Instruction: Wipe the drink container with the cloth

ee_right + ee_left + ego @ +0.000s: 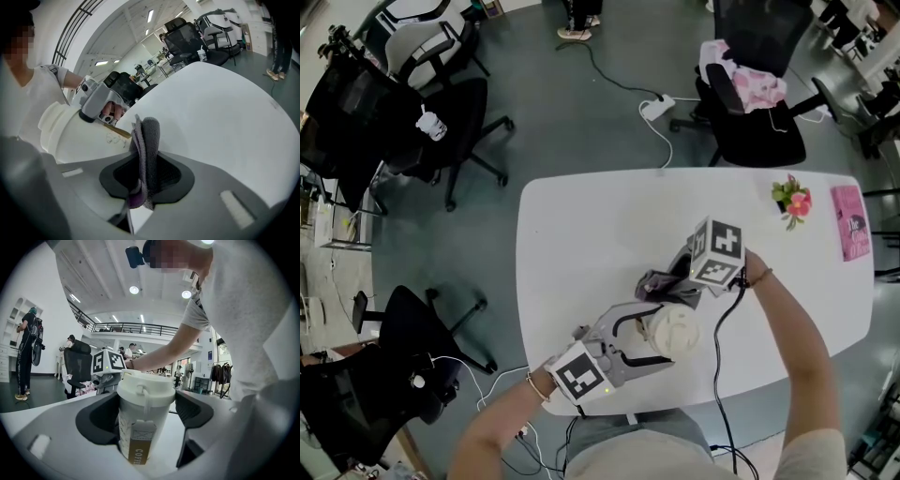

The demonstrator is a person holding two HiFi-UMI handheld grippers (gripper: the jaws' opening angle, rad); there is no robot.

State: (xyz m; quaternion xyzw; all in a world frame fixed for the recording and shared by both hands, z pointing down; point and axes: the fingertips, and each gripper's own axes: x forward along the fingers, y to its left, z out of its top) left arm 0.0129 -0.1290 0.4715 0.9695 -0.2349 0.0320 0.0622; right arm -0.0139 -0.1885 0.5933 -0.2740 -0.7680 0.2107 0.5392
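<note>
The left gripper (659,337) clasps the upright cup (143,423) between wide-spread jaws. The right gripper (146,173) pinches the cloth (147,136) tight. The cup's side lies just ahead and left of those jaws, its long axis running top to bottom.

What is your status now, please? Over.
Left tongs clamp the cup. Right tongs grip the cloth, close by the cup's side. No obstacle seen.

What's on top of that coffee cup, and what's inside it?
A white lid with a little strap sits on the cup, closing it. What is inside cannot be seen: lid and walls hide it.
</note>
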